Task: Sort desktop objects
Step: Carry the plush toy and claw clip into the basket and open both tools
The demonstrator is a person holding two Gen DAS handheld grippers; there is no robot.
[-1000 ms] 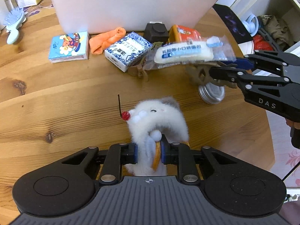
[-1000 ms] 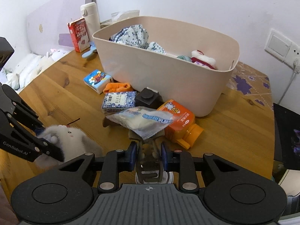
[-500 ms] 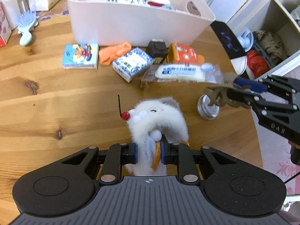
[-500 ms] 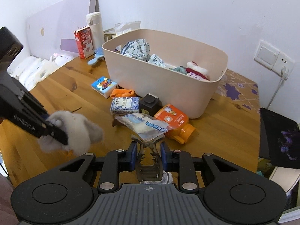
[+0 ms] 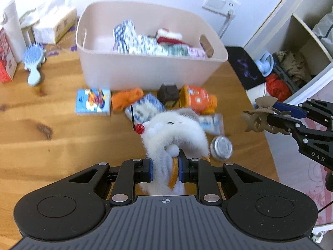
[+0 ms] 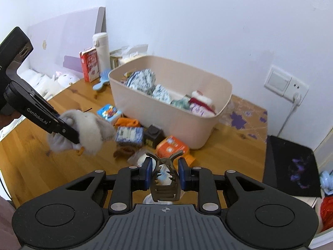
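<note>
Left claw (image 5: 165, 169) is clamping white plush toy (image 5: 174, 129); right claw (image 6: 164, 175) is pinching brown hair clip (image 6: 165, 179); both hanging above desk (image 5: 52, 137), near side of bin (image 5: 145, 70).

The wooden desk (image 5: 41, 145) carries a beige bin (image 5: 145, 70). In front of the bin lie a picture box (image 5: 93, 102), an orange cloth (image 5: 127, 99), a blue-white box (image 5: 145, 108), a black cube (image 5: 168, 94), an orange bottle (image 5: 196, 100), a clear packet (image 5: 212, 123) and a tin (image 5: 221, 147). A blue brush (image 5: 33, 62) and a red carton (image 5: 6, 62) stand left.
</note>
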